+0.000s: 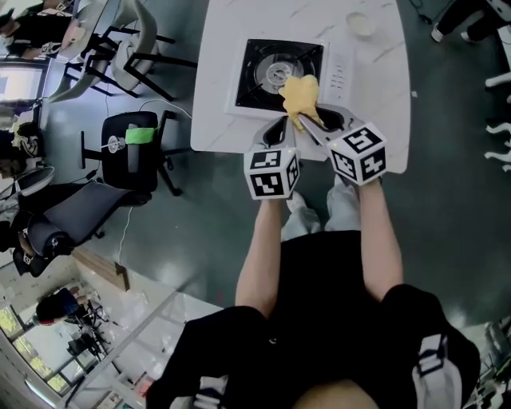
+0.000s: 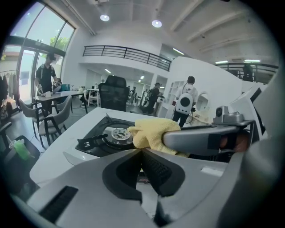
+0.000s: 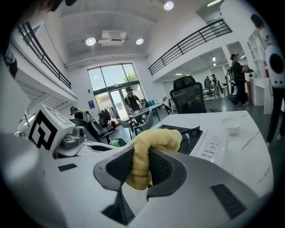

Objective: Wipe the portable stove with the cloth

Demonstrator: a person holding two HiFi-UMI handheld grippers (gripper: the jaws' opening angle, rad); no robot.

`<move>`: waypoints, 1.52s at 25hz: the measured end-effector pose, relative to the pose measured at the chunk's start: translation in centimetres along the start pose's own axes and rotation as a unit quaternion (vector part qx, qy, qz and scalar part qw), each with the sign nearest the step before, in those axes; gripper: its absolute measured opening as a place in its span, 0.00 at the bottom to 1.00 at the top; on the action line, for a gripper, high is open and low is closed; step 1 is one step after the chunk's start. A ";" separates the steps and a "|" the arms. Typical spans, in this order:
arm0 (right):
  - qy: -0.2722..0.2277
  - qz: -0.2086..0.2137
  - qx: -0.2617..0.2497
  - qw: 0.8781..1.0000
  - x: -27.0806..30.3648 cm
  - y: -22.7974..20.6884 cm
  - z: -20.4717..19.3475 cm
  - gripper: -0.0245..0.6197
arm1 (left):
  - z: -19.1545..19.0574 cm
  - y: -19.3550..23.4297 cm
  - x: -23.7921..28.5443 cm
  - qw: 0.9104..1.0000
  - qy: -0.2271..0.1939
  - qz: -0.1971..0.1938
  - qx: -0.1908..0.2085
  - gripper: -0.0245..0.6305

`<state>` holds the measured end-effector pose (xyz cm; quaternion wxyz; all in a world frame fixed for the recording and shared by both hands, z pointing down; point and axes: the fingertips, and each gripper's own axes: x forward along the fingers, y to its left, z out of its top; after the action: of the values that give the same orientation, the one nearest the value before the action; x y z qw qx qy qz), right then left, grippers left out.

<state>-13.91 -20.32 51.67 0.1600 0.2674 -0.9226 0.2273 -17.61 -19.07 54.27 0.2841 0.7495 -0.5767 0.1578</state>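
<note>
The portable stove is black with a white body and sits at the back of the white table. My right gripper is shut on a yellow cloth, which hangs over the stove's near right corner. In the right gripper view the cloth is bunched between the jaws of the right gripper, with the stove just beyond. My left gripper hovers beside it at the table's front edge. In its own view the left gripper is shut on nothing, and the cloth and stove lie ahead.
A small white cup stands at the table's far right, also seen as the cup past the stove's control panel. A black office chair stands on the floor to the left of the table. More chairs sit further back left.
</note>
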 end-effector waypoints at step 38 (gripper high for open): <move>0.015 0.011 0.000 1.000 -0.6 -11.2 2.5 0.17 | 4.6 -0.5 2.5 0.992 -0.054 0.107 -0.049 0.03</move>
<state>-7.56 -29.75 53.02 0.1712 0.2534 -0.9231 0.2330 -16.84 -23.71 51.92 0.2709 0.6760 -0.6751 0.1181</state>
